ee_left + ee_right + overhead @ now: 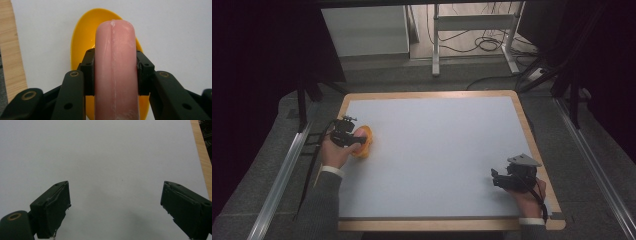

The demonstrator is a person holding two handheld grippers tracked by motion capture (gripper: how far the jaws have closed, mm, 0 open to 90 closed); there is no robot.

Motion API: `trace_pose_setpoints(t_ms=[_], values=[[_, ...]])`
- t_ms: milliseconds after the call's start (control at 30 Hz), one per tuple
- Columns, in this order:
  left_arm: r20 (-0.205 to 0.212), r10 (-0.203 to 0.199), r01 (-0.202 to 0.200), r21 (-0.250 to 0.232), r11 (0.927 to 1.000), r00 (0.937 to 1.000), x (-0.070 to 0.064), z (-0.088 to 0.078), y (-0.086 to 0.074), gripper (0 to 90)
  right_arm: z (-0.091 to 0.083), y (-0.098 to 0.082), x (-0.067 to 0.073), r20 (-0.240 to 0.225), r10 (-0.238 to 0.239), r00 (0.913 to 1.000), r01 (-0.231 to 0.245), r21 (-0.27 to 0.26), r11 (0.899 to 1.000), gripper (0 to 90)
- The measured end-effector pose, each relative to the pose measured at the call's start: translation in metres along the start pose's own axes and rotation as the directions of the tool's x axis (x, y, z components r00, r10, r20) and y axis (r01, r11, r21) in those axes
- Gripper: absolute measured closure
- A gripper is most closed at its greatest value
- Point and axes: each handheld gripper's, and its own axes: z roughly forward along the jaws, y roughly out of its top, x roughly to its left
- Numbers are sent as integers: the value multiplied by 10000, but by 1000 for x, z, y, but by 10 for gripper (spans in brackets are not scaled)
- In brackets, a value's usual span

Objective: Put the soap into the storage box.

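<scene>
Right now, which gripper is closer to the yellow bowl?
Left. The left gripper hangs right over the yellow bowl, shut on a pink sausage. The right gripper sits open at the table's far corner, well away from the bowl.

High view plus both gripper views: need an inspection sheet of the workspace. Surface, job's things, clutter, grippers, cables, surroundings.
Surface: pale grey mat on a wood-edged board, bare in the middle.
Job's things: pink sausage-shaped cylinder above a yellow plastic bowl at the mat's left edge.
Clutter: nothing seen.
Grippers: left gripper has its jaws clamped on the cylinder's sides; right gripper has its jaws wide apart over bare mat, near the right edge.
Cables: black leads on the floor behind.
Surroundings: white metal frame, aluminium rails at both sides, dark curtains.
</scene>
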Motion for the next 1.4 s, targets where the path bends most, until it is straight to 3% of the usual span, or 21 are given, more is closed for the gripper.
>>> trace_pose_setpoints(t_ms=[333,400,433,667,833,1000,1233,1333,1400], values=[[175,3,-4,69,10000,9998,-1,5,-2,561,0,0,0,2,-13,10000,13,-7,10000,86],[-4,38,-38,-126,9999,10000,-2,0,0,465,0,0,0,10,-17,10000,17,-7,10000,86],[9,14,-14,-280,9996,10000,-3,-4,0,376,0,0,0,5,5,10000,-5,20,10000,86],[65,262,-253,-1228,9921,9996,-7,-33,-2,279,0,1,0,12,-35,10000,35,-25,10000,86],[664,739,-601,-1904,9799,9950,-17,-49,-16,257,-1,1,0,15,-12,10000,12,-48,10000,86],[1167,1054,-795,-2074,9750,9876,-27,-53,-30,246,-1,1,1,19,-18,10000,18,-59,10000,86],[1434,1345,-995,-2281,9685,9805,-42,-51,-53,247,0,1,2,4,-58,10000,58,-9,10000,86],[1539,1396,-1025,-2267,9685,9782,-44,-50,-60,250,0,1,2,0,-59,10000,59,-26,10000,86],[1736,1395,-1024,-2064,9731,9749,-47,-43,-70,251,0,1,2,0,-58,10000,58,-37,10000,86]])
